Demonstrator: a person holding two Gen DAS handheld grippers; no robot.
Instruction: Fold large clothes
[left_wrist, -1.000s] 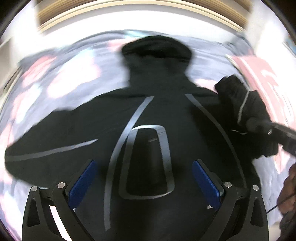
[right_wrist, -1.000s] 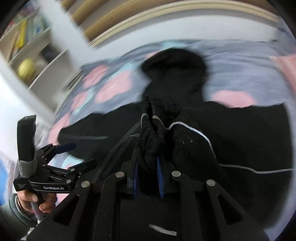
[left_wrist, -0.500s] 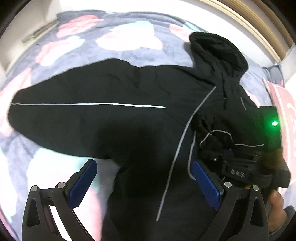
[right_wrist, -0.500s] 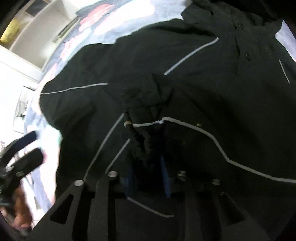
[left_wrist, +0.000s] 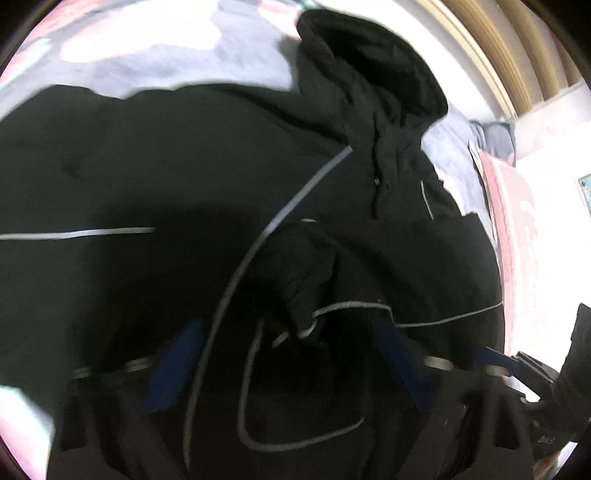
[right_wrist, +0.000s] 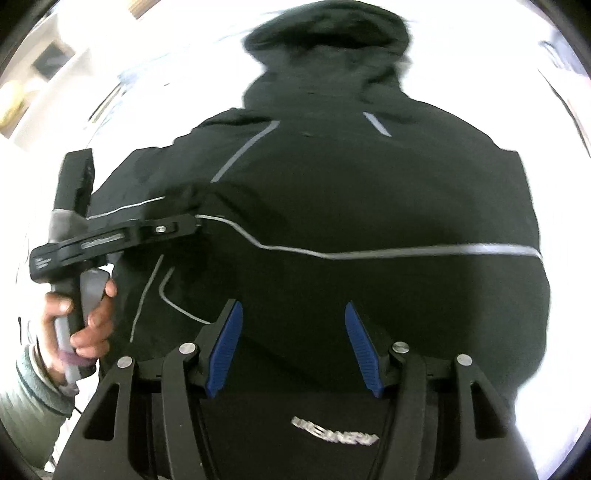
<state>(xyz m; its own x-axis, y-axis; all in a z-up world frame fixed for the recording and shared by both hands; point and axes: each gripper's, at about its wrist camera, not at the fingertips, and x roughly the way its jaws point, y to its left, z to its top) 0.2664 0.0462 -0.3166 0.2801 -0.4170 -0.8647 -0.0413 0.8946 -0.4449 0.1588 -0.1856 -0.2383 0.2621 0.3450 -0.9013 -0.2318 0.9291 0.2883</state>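
Observation:
A black hooded jacket (left_wrist: 184, 166) with thin grey stripes lies spread on a bed, hood (left_wrist: 388, 74) at the far end. One sleeve is folded across the chest (right_wrist: 369, 236), and its cuff (left_wrist: 299, 314) sits near the middle. My left gripper (left_wrist: 288, 363) hangs low over that cuff, its jaws closing. The cuff lies between the blue pads, and no pad visibly presses on it. From the right wrist view the left gripper (right_wrist: 184, 227) is side-on at the cuff. My right gripper (right_wrist: 293, 347) is opening above the jacket's lower part, with nothing between its pads.
A floral grey and pink bedspread (left_wrist: 166, 55) shows around the jacket. A pink pillow (left_wrist: 517, 221) lies at the right and a wooden headboard (left_wrist: 498, 48) stands behind. White shelves (right_wrist: 44, 66) are at the upper left. A person's hand (right_wrist: 88, 325) holds the left gripper's handle.
My right gripper let go of the sleeve cuff, opened and drew back. The sleeve now lies across the chest. My left gripper dropped down over the cuff and its jaws narrowed.

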